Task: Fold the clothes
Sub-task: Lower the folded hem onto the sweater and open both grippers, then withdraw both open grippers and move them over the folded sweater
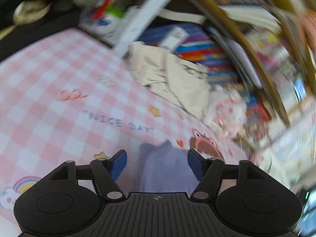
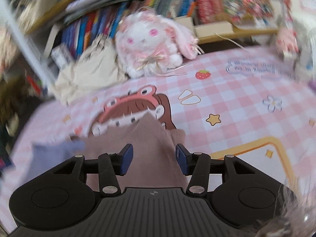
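A lavender garment [image 1: 165, 167] lies on the pink checked cloth [image 1: 49, 98], right under my left gripper [image 1: 157, 158], whose blue pads stand wide open above it. In the right wrist view a dusty pink garment [image 2: 144, 144] runs between and below the fingers of my right gripper [image 2: 154, 154], which is open too. Part of the lavender garment [image 2: 57, 150] shows at its left, blurred. A crumpled cream garment [image 1: 169, 75] lies at the far edge of the cloth, cream garment [image 2: 92, 71] also beside the plush rabbit.
A white and pink plush rabbit [image 2: 152, 45] sits at the back of the table [image 2: 246, 108]. Behind it stand shelves packed with books [image 2: 92, 27] and a wooden frame [image 1: 254, 55]. A white post [image 1: 142, 17] rises at the back left. Both views are motion-blurred.
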The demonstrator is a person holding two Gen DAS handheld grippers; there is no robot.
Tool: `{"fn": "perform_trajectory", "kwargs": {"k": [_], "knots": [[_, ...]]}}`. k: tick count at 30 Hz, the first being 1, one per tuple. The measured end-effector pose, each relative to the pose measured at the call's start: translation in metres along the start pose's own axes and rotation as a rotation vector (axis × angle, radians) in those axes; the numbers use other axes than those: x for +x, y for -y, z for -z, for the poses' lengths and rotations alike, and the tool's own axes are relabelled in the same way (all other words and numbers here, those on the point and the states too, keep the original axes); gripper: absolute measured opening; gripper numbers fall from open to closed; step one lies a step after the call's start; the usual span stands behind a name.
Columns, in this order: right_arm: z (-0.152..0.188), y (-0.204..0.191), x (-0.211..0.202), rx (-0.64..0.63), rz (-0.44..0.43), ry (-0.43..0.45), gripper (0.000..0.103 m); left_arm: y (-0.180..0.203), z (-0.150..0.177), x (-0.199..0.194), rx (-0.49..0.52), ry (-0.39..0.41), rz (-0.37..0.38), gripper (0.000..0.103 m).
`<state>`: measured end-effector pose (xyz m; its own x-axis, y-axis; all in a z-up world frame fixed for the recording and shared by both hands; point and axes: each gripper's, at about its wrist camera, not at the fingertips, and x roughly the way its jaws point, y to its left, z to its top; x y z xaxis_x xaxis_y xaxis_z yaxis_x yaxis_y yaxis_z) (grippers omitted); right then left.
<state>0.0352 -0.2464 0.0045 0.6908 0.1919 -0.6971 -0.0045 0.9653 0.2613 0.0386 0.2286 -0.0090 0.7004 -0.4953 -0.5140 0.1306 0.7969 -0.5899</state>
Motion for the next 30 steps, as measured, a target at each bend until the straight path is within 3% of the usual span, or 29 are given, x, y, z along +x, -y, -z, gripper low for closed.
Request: {"fn": "perform_trajectory", "kwargs": {"k": [2, 4, 10, 14, 17, 19, 22, 24, 26, 29, 30], "knots": [[0.006, -0.008, 0.002, -0.091, 0.037, -0.004, 0.038, 0.015, 0.006, 0.002, 0.088, 0.0, 0.008, 0.037], [0.011, -0.012, 0.004, -0.141, 0.042, 0.008, 0.026, 0.028, 0.011, 0.009, 0.152, -0.03, 0.017, 0.033], [0.007, -0.014, 0.016, -0.197, 0.034, 0.011, 0.017, 0.051, 0.018, 0.045, 0.25, -0.107, 0.003, 0.032], [-0.001, -0.008, 0.035, -0.238, 0.086, -0.031, 0.017, 0.037, 0.009, 0.076, 0.163, -0.108, -0.131, 0.034], [-0.009, 0.003, 0.041, -0.194, 0.084, -0.041, 0.018, 0.014, -0.004, 0.082, -0.002, -0.087, -0.113, 0.036], [-0.014, 0.012, 0.043, -0.152, 0.076, -0.043, 0.02, 0.007, -0.009, 0.074, -0.044, -0.07, -0.135, 0.037], [-0.017, 0.027, 0.035, -0.054, 0.071, -0.018, 0.021, 0.003, -0.011, 0.052, -0.051, -0.025, -0.216, 0.053], [-0.017, 0.036, 0.027, -0.012, 0.104, 0.001, 0.021, 0.0, -0.009, 0.034, -0.047, -0.004, -0.258, 0.053], [-0.016, 0.046, 0.02, 0.027, 0.11, 0.004, 0.023, 0.001, -0.002, 0.021, -0.021, -0.017, -0.253, 0.053], [-0.011, 0.049, 0.004, 0.059, 0.012, -0.013, 0.023, 0.01, 0.011, 0.01, 0.043, -0.047, -0.226, 0.063], [-0.009, 0.05, -0.001, 0.064, -0.019, -0.018, 0.028, 0.014, 0.016, 0.011, 0.066, -0.057, -0.224, 0.065]]}}
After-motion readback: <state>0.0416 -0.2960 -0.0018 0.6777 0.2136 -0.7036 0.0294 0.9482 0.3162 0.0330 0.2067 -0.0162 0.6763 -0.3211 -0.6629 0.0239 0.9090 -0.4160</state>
